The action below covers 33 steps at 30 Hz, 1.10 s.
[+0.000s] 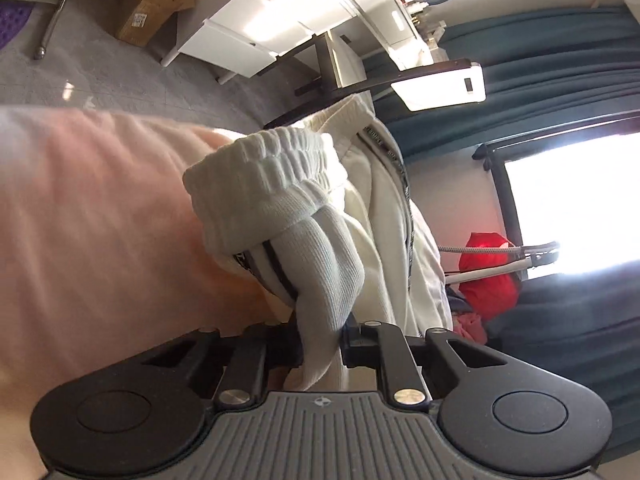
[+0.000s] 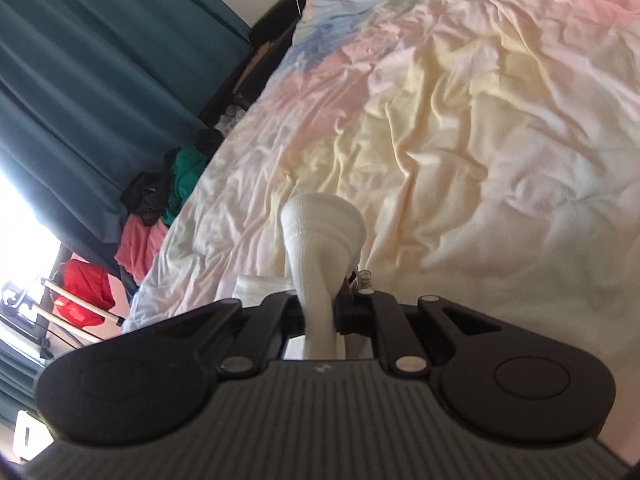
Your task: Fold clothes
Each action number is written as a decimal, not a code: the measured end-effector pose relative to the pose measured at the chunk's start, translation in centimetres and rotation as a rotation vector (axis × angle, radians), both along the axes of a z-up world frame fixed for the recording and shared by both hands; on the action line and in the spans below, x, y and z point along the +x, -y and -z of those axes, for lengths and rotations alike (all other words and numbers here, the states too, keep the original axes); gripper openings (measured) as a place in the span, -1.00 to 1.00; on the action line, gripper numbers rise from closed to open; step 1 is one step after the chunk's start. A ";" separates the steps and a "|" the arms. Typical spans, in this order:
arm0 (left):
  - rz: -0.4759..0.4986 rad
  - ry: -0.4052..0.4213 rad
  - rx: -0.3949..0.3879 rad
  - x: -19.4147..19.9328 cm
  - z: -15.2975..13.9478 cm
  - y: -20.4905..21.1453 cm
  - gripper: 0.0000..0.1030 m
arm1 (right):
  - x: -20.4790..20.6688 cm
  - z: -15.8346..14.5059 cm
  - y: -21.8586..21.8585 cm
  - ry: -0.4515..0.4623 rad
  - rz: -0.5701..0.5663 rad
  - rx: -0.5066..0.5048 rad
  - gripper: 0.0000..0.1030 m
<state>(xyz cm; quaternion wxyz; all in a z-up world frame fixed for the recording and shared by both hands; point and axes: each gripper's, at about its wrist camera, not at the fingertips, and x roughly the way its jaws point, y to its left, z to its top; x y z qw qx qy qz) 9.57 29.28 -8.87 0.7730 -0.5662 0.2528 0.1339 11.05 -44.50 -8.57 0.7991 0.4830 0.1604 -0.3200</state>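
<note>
Both grippers clamp white sock fabric.
Left gripper [image 1: 320, 344] grasps ribbed sock [image 1: 280, 216]; right gripper [image 2: 320, 312] pinches, seemingly, another sock [image 2: 320, 248] above bedsheet [image 2: 480, 120], seen only there.

Daylight is pouring in from a blown-out window [image 1: 576, 204] at three o'clock in the left view, at nine o'clock in the right. The bedsheet [image 2: 460, 128] is looking soft, slightly blurred. Fisheye distortion is bending the edges strongly.
</note>
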 end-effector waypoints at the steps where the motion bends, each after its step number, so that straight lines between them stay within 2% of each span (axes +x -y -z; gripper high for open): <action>1: 0.006 0.008 0.008 -0.4 -1.3 -0.9 -0.68 | -0.1 -0.5 0.2 0.013 -0.024 -0.002 -0.85; 2: 0.017 0.020 0.003 -0.8 -2.5 -1.8 -0.69 | -0.3 -1.1 0.5 0.029 -0.050 -0.005 -0.85; 4: 0.049 0.047 -0.010 -1.9 -4.7 -3.5 -0.76 | -1.6 -2.0 0.9 0.118 -0.076 -0.019 -0.85; 6: 0.084 0.042 0.034 -3.0 -6.5 -4.4 -0.77 | -3.2 -2.9 1.0 0.195 -0.095 -0.032 -0.85; 8: 0.126 0.018 0.050 -4.1 -6.9 -5.1 -0.77 | -4.7 -2.9 0.8 0.166 -0.117 -0.074 -0.85; 10: 0.160 -0.034 0.069 -5.6 -5.9 -5.2 -0.77 | -6.1 -2.2 0.7 0.111 -0.139 -0.099 -0.85; 14: 0.206 -0.132 0.108 -7.9 -2.4 -5.7 -0.77 | -8.2 1.5 0.3 -0.065 -0.180 -0.090 -0.85; 16: 0.224 -0.162 0.126 -8.1 -0.7 -5.8 -0.76 | -8.4 3.4 0.1 -0.118 -0.193 -0.068 -0.85; 18: 0.242 -0.189 0.144 -8.2 0.8 -5.9 -0.75 | -8.7 4.4 0.0 -0.107 -0.184 -0.043 -0.85; 20: 0.259 -0.192 0.173 -8.0 0.3 -5.5 -0.72 | -8.5 4.3 0.0 -0.117 -0.186 -0.042 -0.84; 21: 0.278 -0.196 0.215 -7.9 -0.4 -5.0 -0.66 | -8.3 4.1 -0.1 -0.133 -0.192 -0.050 -0.83; 23: 0.318 -0.203 0.299 -7.9 -1.8 -4.0 -0.41 | -7.9 3.4 -0.4 -0.160 -0.202 -0.078 -0.78; 25: 0.359 -0.211 0.391 -7.9 -3.2 -2.9 0.09 | -7.7 2.6 -0.7 -0.176 -0.219 -0.104 -0.75; 26: 0.379 -0.217 0.438 -7.9 -3.9 -2.2 0.20 | -7.6 2.2 -1.0 -0.183 -0.234 -0.118 -0.66; 27: 0.398 -0.223 0.487 -7.9 -4.6 -1.6 0.42 | -7.5 1.7 -1.2 -0.191 -0.249 -0.131 -0.54; 28: 0.413 -0.229 0.551 -8.1 -5.5 -0.8 0.61 | -7.5 1.0 -1.6 -0.189 -0.268 -0.155 -0.18; 29: 0.428 -0.220 0.614 -8.3 -6.2 0.1 0.67 | -7.5 0.1 -2.1 -0.183 -0.281 -0.190 0.17; 31: 0.466 -0.191 0.726 -8.7 -7.8 2.0 0.84 | -7.7 -1.7 -3.4 -0.166 -0.296 -0.264 0.40; 33: 0.495 -0.138 0.789 -9.2 -9.3 3.9 0.97 | -7.5 -3.8 -4.8 -0.149 -0.315 -0.319 0.40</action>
